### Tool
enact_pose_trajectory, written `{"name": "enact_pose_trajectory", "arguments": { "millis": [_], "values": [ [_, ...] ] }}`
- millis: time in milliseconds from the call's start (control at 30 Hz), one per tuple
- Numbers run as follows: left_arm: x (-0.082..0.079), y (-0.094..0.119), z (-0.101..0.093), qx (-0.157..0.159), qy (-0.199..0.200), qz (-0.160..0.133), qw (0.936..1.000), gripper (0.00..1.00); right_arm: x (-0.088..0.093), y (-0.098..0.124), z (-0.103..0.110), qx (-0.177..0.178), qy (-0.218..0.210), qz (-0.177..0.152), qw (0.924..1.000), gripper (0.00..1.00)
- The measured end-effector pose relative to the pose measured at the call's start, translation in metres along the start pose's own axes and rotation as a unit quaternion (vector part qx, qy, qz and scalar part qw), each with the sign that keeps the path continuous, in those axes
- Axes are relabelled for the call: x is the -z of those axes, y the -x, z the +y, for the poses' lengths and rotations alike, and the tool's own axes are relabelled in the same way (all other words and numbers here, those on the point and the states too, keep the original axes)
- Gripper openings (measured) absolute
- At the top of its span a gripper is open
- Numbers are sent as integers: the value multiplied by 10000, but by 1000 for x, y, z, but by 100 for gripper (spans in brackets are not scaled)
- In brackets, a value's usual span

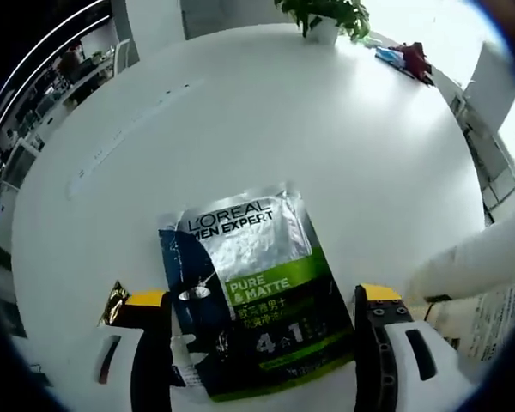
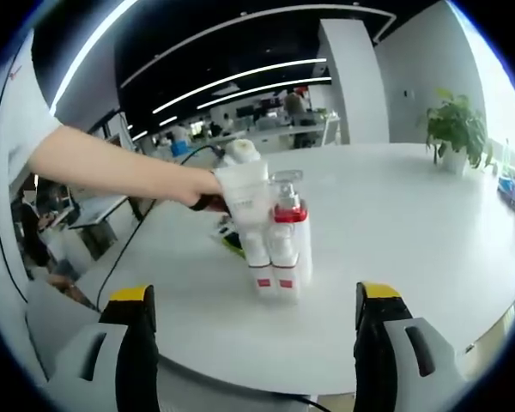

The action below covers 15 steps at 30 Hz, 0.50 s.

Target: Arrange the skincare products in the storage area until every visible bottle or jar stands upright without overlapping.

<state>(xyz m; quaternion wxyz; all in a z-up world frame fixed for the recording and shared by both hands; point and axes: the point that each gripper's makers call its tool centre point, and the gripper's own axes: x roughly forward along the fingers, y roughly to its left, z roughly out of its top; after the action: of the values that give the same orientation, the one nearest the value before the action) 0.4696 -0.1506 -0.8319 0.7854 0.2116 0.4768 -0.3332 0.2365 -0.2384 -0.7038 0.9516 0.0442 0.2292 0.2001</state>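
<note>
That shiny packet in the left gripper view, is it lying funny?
Yes. The silver and green foil sachet lies flat on the white table, slightly askew, while the white bottles with red bands stand upright.

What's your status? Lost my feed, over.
Left gripper open, straddling flat sachet. Right gripper open, short of upright bottles. Person's arm beside bottles.

Each claw has two black jaws tipped with yellow caps, set on pale grey-white housings with dark oval slots: the left claw and the right claw match. In the right gripper view, the person's bare arm emerges from a short white sleeve.
</note>
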Motion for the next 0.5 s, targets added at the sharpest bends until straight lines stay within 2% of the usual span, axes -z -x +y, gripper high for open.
{"name": "enact_pose_trajectory", "arguments": {
  "millis": [133, 267, 433, 500],
  "values": [
    [1, 0, 3, -11, 49, 36, 10000, 82, 0, 0, 0, 3, -36, -14, 10000, 95],
    [2, 2, 6, -17, 118, 8, 9999, 73, 0, 0, -1, 10, -64, -27, 10000, 95],
    [0, 0, 6, 3, 31, -22, 10000, 71, 0, 0, 0, 2, -53, -23, 10000, 95],
    [-2, 1, 3, 76, -122, -85, 9999, 66, 0, 0, -1, 11, -56, -17, 10000, 95]
  ]
}}
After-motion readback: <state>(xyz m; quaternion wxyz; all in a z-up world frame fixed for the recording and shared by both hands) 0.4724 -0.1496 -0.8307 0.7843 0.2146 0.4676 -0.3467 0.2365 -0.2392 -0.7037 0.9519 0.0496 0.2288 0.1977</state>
